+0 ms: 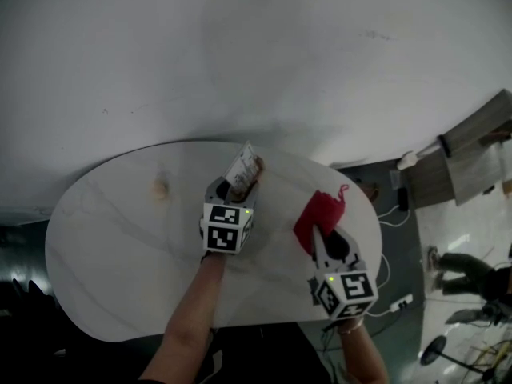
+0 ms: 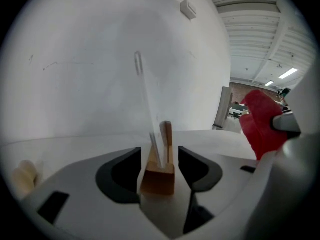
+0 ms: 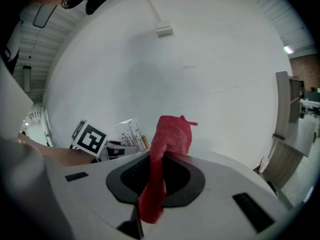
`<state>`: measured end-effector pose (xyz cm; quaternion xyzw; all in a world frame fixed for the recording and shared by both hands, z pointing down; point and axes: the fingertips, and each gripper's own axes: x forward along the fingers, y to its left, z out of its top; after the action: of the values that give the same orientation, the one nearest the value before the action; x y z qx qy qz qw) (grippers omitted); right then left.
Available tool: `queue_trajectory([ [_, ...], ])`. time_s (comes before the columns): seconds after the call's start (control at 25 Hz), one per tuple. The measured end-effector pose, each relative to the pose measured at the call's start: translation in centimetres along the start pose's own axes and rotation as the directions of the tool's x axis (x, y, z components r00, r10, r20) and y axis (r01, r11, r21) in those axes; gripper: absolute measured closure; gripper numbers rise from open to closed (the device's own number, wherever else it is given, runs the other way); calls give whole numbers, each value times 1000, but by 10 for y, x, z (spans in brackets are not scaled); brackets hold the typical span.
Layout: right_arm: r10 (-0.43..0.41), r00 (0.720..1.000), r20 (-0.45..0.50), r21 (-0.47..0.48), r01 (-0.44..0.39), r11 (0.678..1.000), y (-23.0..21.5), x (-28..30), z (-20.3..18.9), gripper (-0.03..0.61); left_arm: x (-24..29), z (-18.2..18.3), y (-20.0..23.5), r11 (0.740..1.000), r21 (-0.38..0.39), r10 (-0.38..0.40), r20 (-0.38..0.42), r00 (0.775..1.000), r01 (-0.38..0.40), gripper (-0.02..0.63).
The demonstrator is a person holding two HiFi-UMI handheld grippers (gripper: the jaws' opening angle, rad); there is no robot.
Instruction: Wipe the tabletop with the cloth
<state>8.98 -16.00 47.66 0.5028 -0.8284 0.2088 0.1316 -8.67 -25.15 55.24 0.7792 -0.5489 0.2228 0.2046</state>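
1. Cloth (image 1: 318,214) first: it is a red bunch held over the counter's (image 1: 120,246) right end, with the right gripper (image 1: 322,242) pinching one fold. It isn't flat on the surface yet, as far as I can tell.
2. Risk one: a wipe done with that bunch could drag the fold out of the pinch or smear only a narrow strip.
3. Risk two: the left gripper (image 1: 234,189) is spread wide around a card stand (image 1: 242,169) near the counter's far edge. A nudge or a skewed squeeze could tip its tall clear sheet or push it off that edge.
4. Only the left gripper view shows the stand's wooden base (image 2: 159,171) sitting loose between the jaws, with the sheet upright.
5. Only the right gripper view shows the cloth's tail (image 3: 150,199) running down through the closed jaws.
6. Only the head view shows both grippers' places, plus a small tan lump (image 1: 162,187) towards the counter's far left.
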Motion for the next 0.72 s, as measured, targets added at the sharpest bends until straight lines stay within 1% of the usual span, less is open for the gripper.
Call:
queue_trajectory([
  [0.2,1,1000,-3,3,-1,1000,-5,2,0,532,6,-6,3,995,58,81,-21,996,-80,403],
  [0.24,2,1000,-4,2,-2,1000,-4,2,0,532,8,-8,4,993,67,96,-22,995,-95,427],
  [0.28,2,1000,-5,1,-2,1000,-4,2,1,532,8,-9,5,992,74,108,-22,994,-106,464],
  [0.32,2,1000,-8,-1,-2,1000,-4,2,0,532,9,-9,5,991,77,112,-21,993,-110,469],
  [0.52,5,1000,-10,-7,-5,1000,-4,2,-1,532,3,-6,4,993,74,90,-5,996,-89,482],
  [0.72,6,1000,-18,-23,-6,1000,-3,2,1,532,-16,9,-3,988,125,82,53,995,-88,486],
])
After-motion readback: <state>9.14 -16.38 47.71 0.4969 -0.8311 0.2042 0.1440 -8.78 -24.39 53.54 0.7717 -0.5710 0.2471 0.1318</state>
